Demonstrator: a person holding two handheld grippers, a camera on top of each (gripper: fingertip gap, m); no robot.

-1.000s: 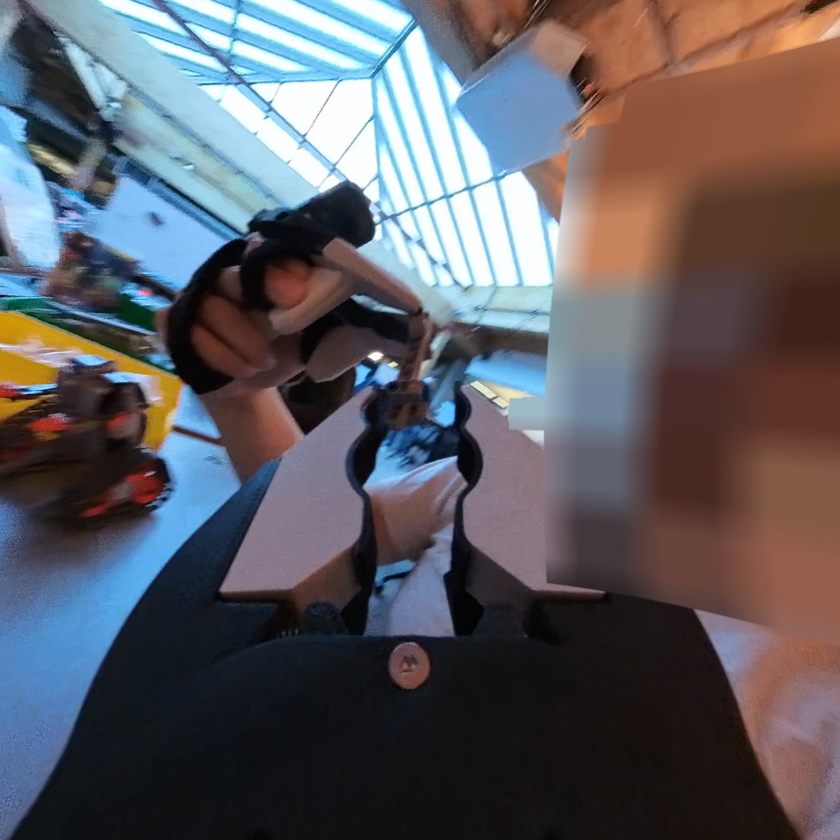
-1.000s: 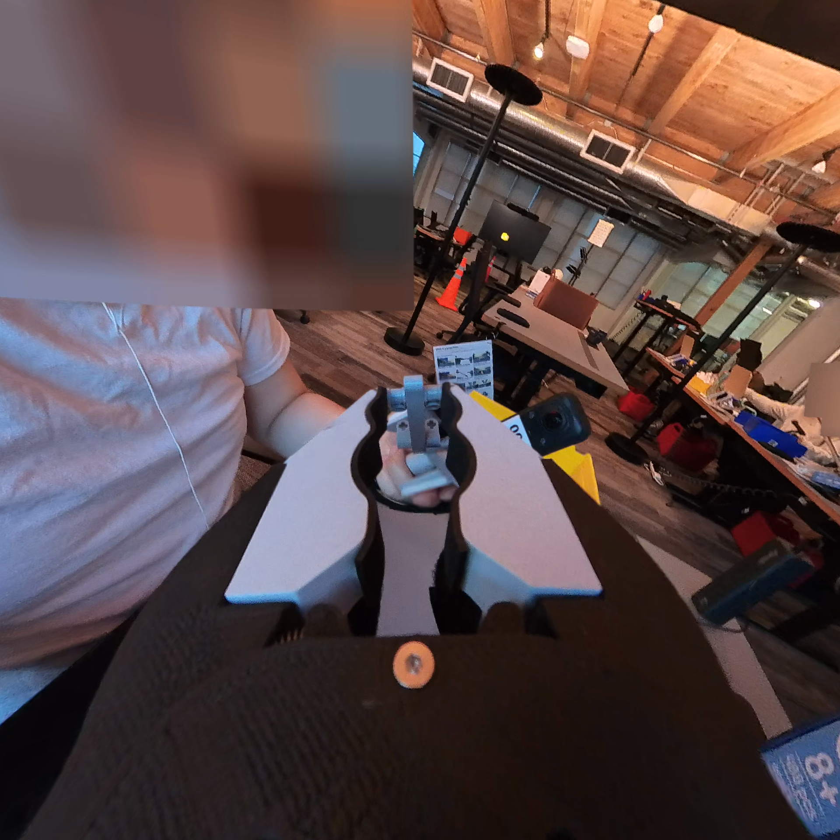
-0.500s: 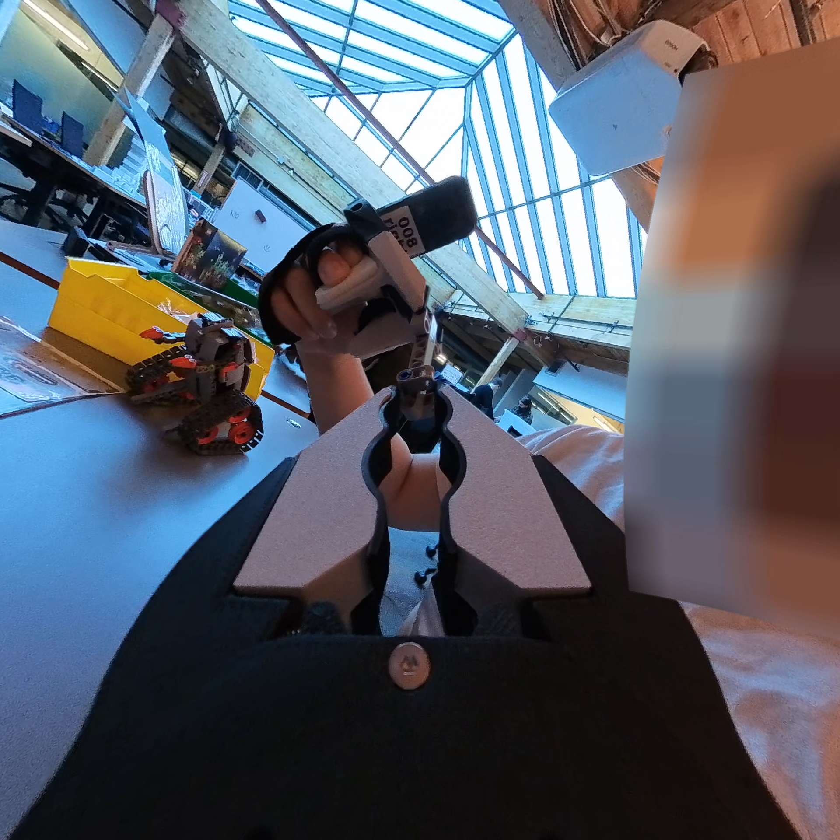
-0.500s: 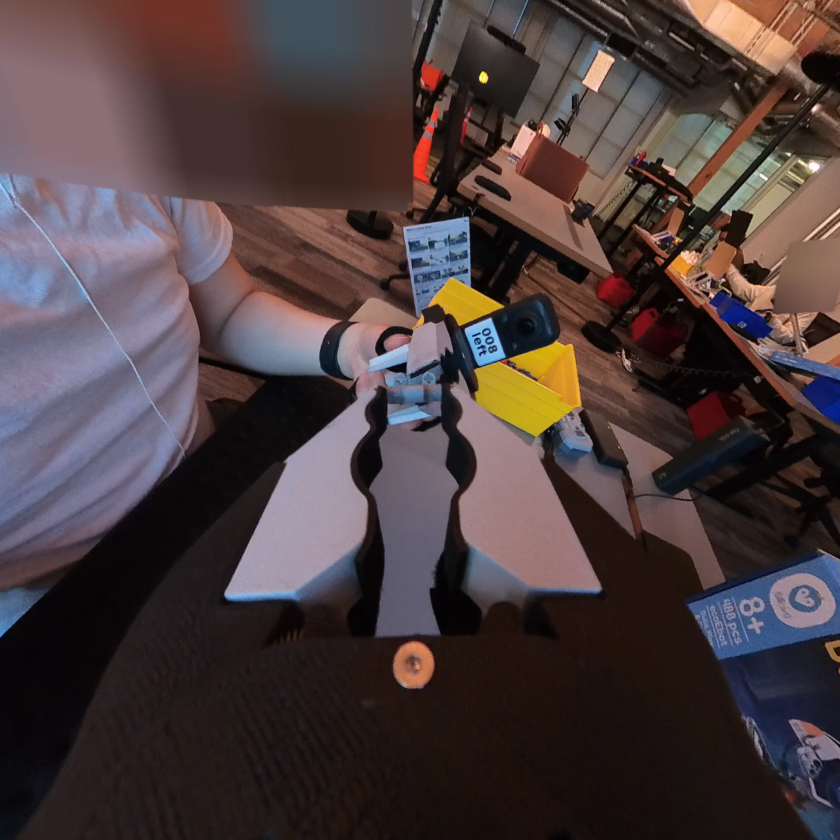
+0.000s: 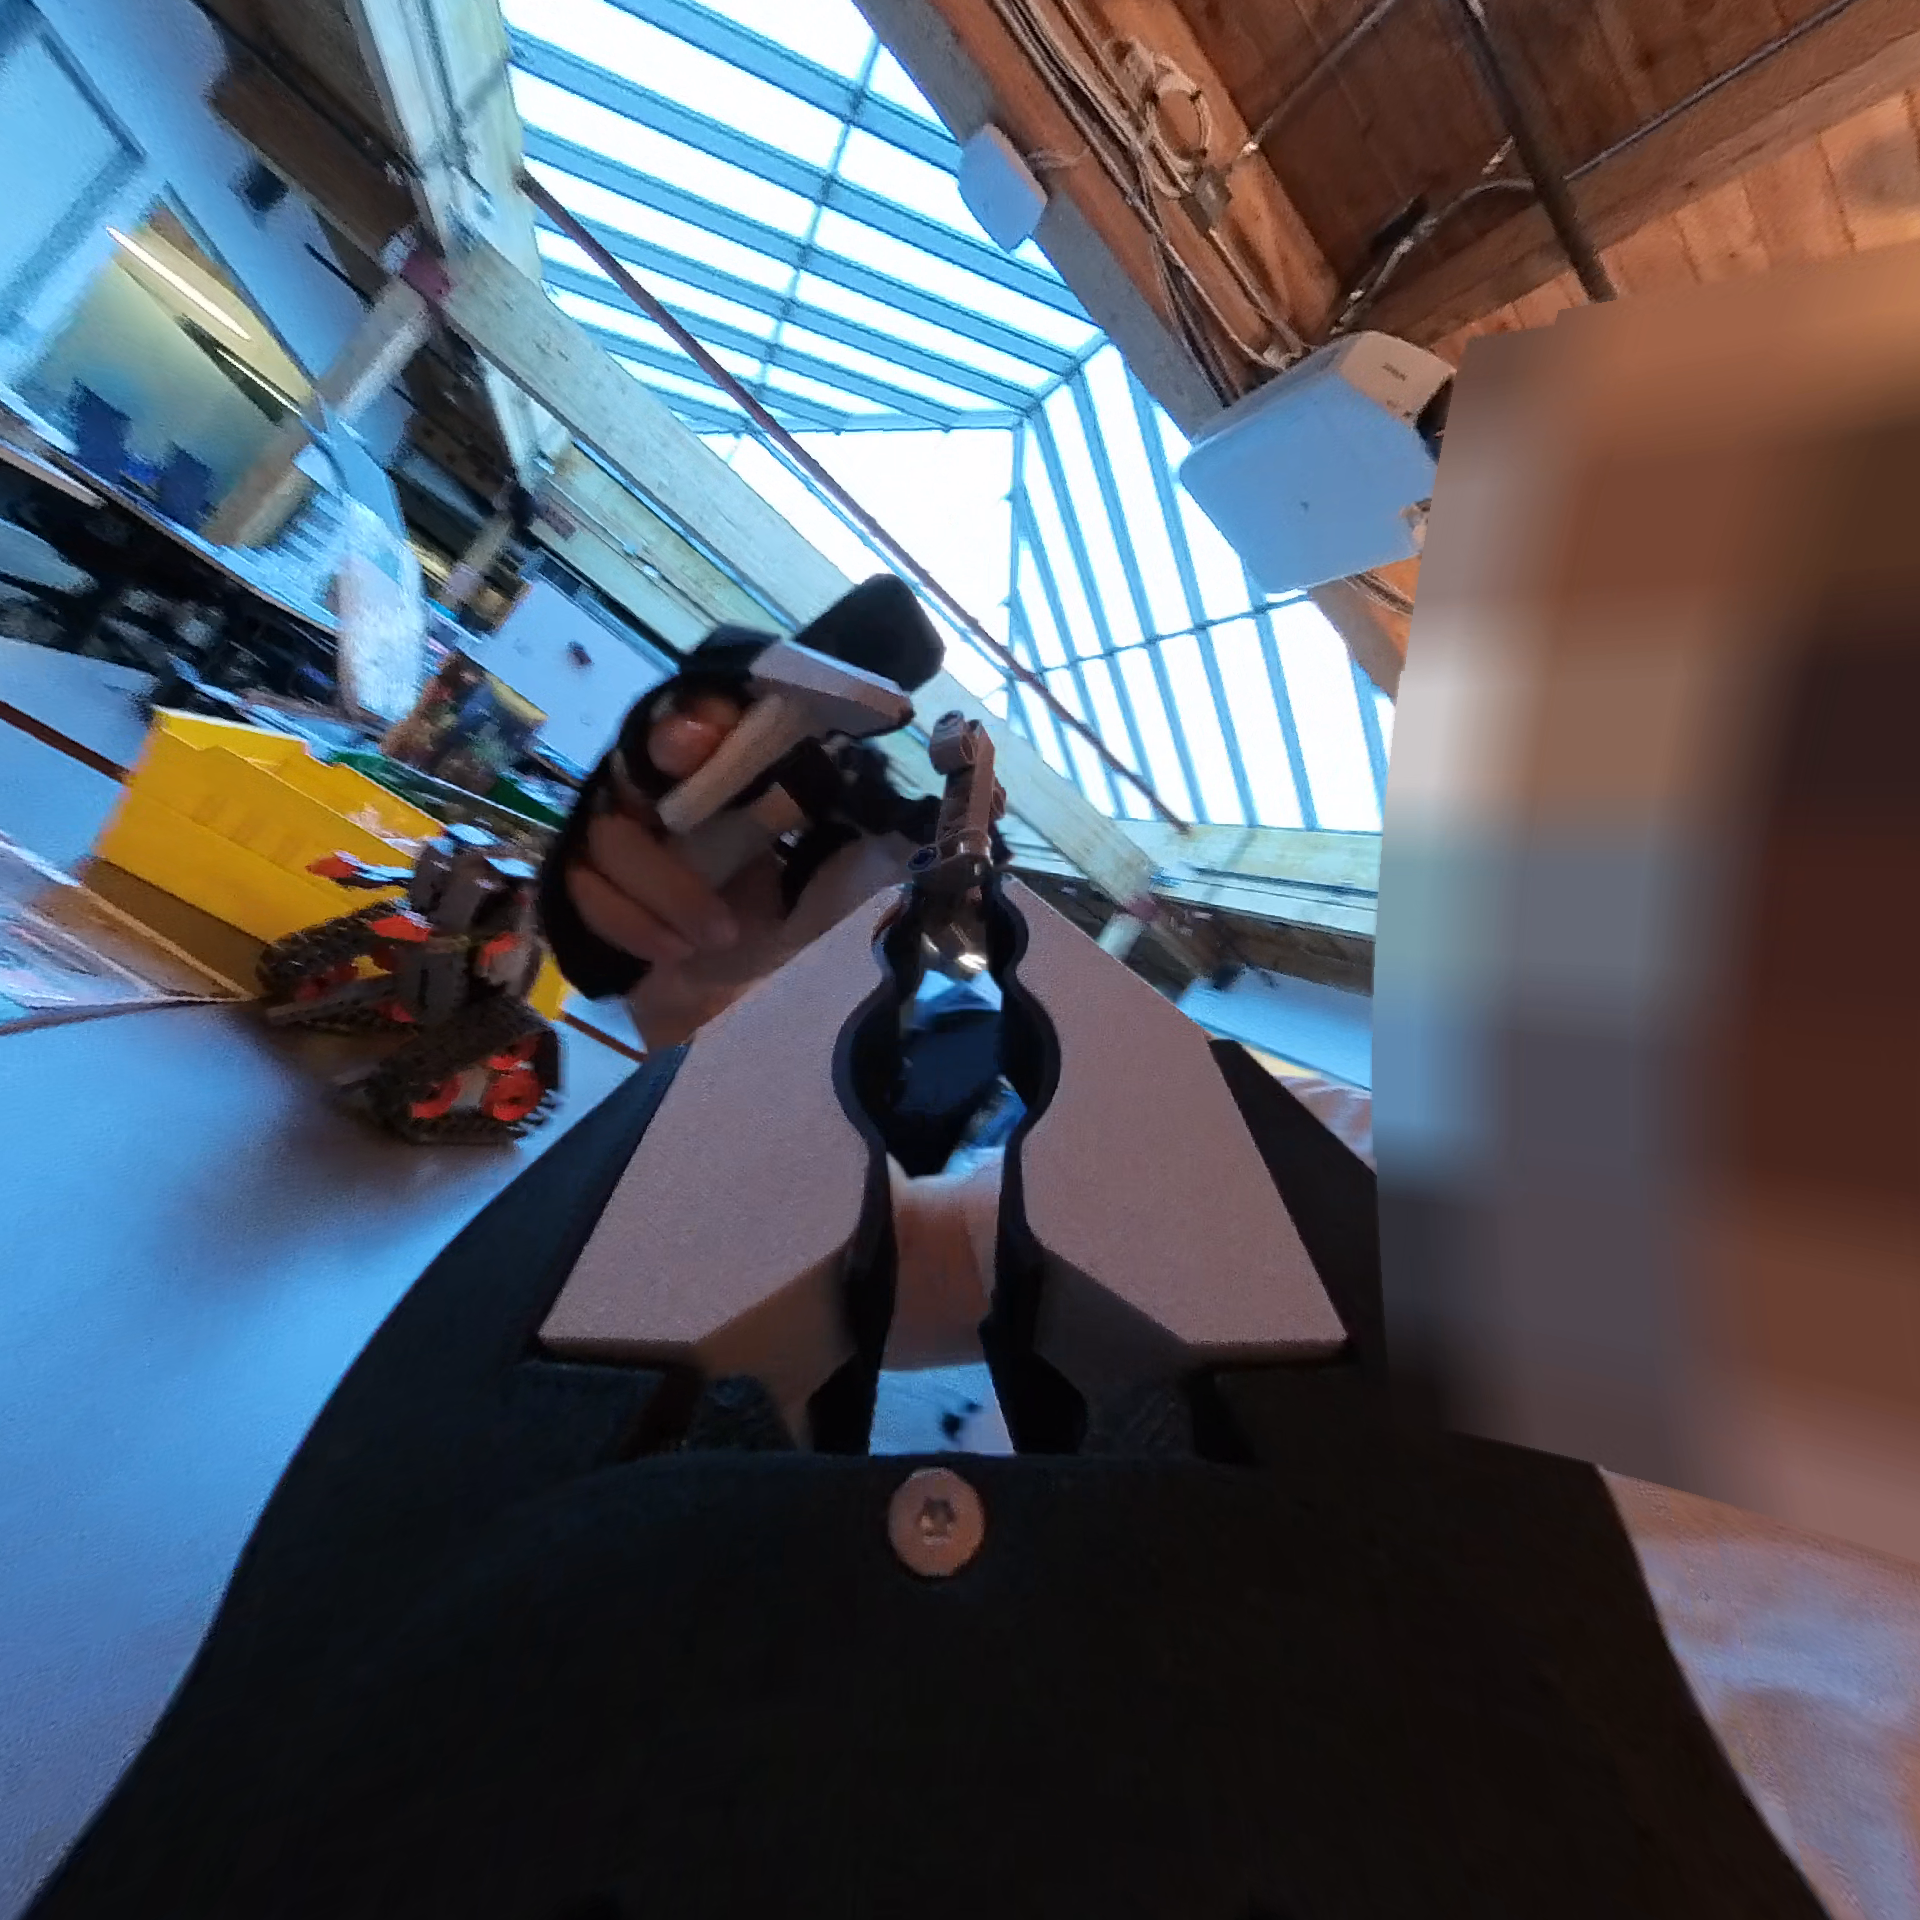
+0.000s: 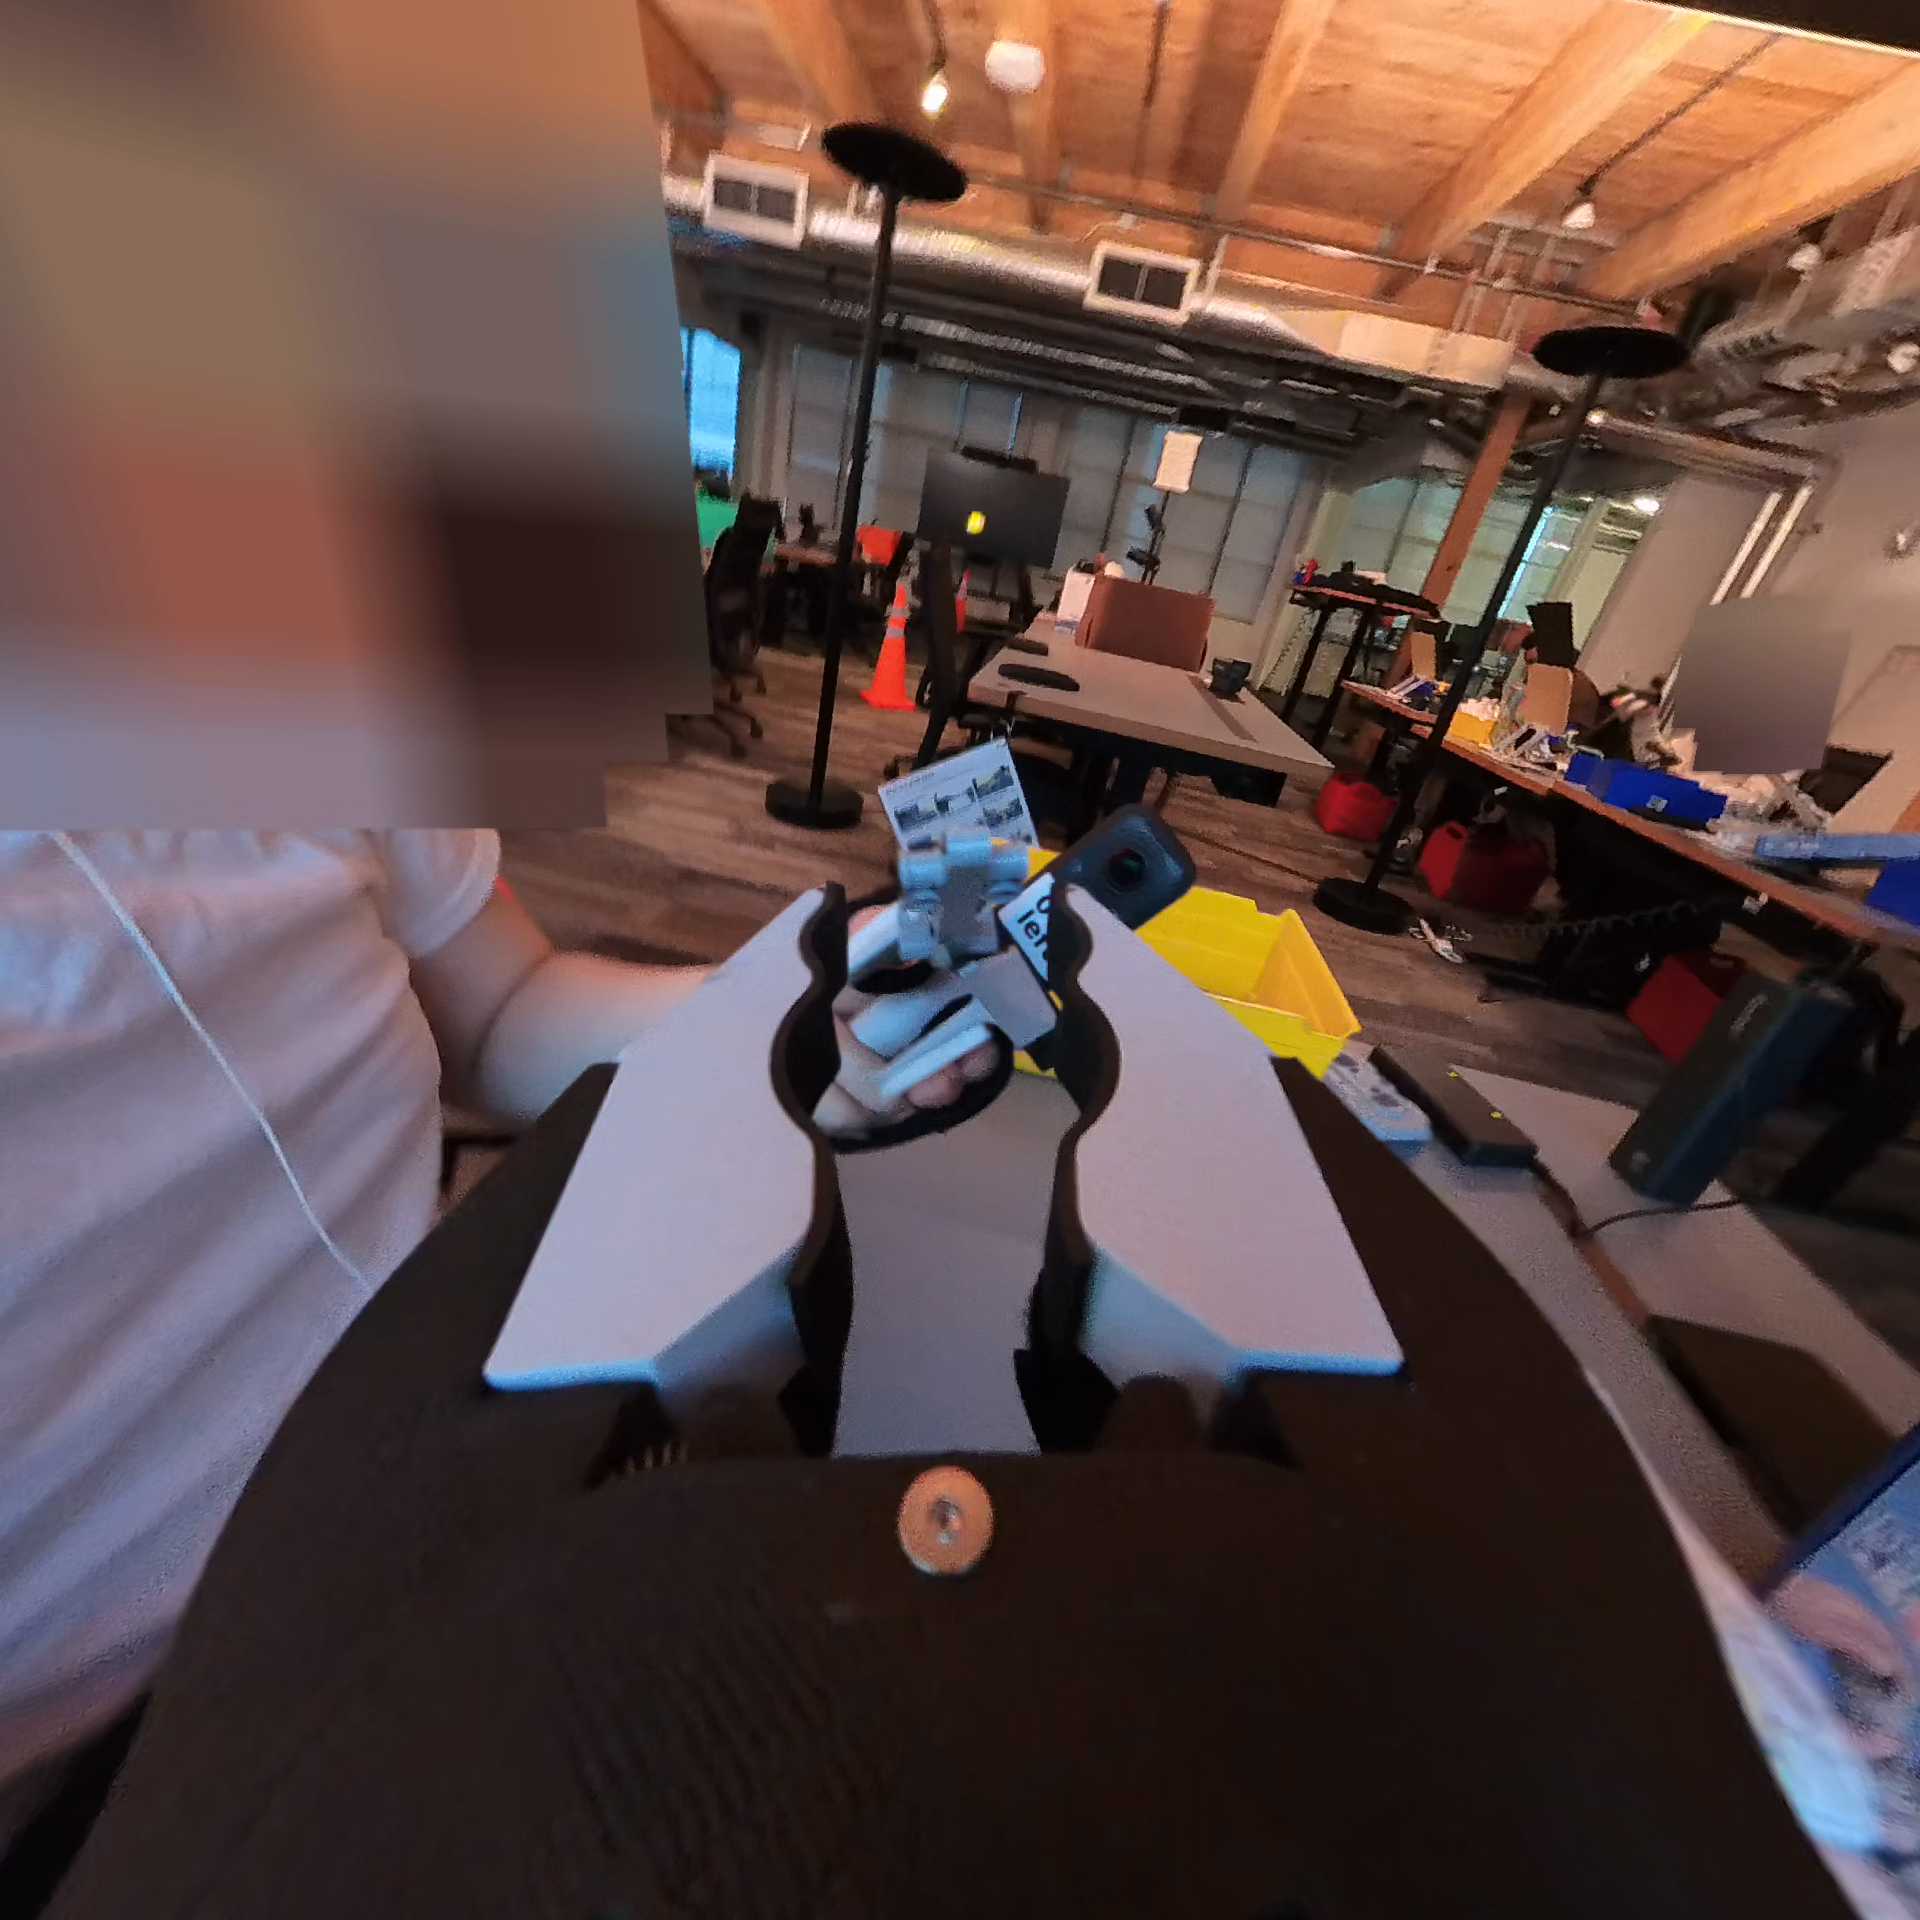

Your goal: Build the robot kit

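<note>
A small grey toy-brick assembly is held up in the air between the two grippers, which face each other. My left gripper is shut on its lower end. The rest of the piece sticks up past the tips. In the right wrist view the same assembly sits between the tips of my right gripper, whose jaws stand slightly apart from it on both sides. A hand holds the right gripper's handle. The other hand holds the left gripper's handle, just behind the piece.
A tracked toy vehicle with red wheels stands on the white table beside a yellow bin. The bin, a black device, a dark blue box and a printed box lie to the right. The person's white shirt is close on the left. The grippers' ends are close to 4 cm from one another.
My left gripper's jaws have closed onto the grey piece. My right gripper's jaws have widened a little around it. Both grippers have tilted upward again after dipping half a second ago.
</note>
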